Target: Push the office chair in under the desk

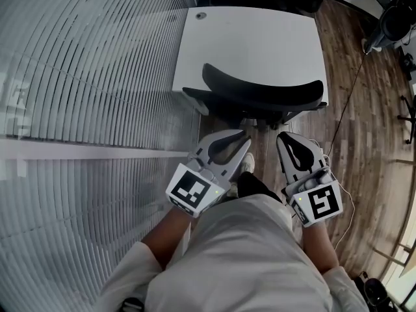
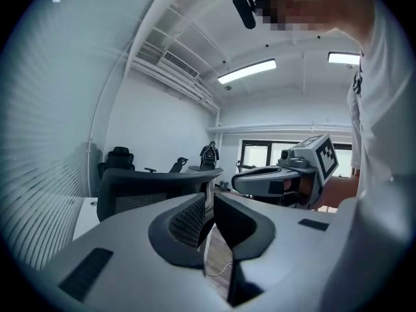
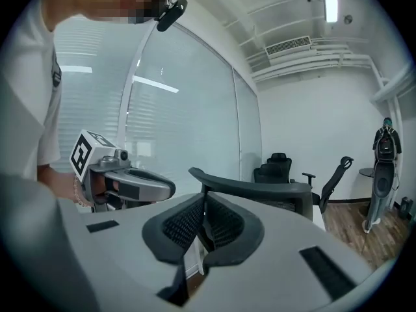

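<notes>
A black office chair (image 1: 260, 96) stands at the near edge of the white desk (image 1: 253, 38), its curved backrest toward me. My left gripper (image 1: 242, 135) and right gripper (image 1: 284, 137) hang side by side just short of the backrest, touching nothing. Both are shut with nothing between the jaws. In the left gripper view the shut jaws (image 2: 209, 199) point at the backrest (image 2: 149, 182), with the right gripper (image 2: 279, 177) beside them. The right gripper view shows its shut jaws (image 3: 203, 203) below the backrest's top edge (image 3: 260, 188) and the left gripper (image 3: 130, 184) at left.
A glass wall with blinds (image 1: 84, 109) runs along the left, close to the desk. Wooden floor (image 1: 364, 142) with a thin cable (image 1: 344, 109) lies to the right. Other black chairs (image 1: 396, 18) stand at the far right. My legs fill the bottom of the head view.
</notes>
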Available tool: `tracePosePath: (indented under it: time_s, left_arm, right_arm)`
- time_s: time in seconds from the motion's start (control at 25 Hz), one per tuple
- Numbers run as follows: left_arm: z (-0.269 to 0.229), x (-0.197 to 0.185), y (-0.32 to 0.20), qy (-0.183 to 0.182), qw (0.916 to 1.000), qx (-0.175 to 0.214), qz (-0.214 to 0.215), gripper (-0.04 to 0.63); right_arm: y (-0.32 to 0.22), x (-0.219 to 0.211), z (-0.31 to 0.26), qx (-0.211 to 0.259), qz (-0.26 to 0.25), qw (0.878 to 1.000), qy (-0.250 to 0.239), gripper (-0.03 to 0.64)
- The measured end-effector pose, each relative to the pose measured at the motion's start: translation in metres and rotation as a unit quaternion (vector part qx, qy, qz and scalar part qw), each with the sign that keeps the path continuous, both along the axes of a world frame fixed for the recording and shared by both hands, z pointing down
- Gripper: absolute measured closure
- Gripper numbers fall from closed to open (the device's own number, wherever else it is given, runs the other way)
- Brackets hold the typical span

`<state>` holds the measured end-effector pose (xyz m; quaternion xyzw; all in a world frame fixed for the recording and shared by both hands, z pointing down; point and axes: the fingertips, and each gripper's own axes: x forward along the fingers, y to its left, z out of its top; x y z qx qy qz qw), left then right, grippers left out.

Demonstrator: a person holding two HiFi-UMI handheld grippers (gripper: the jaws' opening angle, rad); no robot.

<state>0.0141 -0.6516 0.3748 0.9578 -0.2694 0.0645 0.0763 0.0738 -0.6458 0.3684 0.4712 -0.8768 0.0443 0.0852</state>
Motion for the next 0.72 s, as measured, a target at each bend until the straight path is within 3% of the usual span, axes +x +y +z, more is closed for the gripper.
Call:
tracePosePath:
  time_s: [0.4, 0.72]
  left_arm:
    - [-0.02, 0.007, 0.011, 0.003, 0.9999, 0.011, -0.007, 0.529]
    - [-0.019, -0.013, 0.004, 0.006, 0.9997, 0.021, -0.012, 0.529]
  right_arm:
    - [0.009, -0.008, -0.032, 0.017, 0.001, 1.0, -0.012, 0.586]
    - [0.005, -0.023, -0.022, 0.016, -0.003, 1.0, 0.005, 0.586]
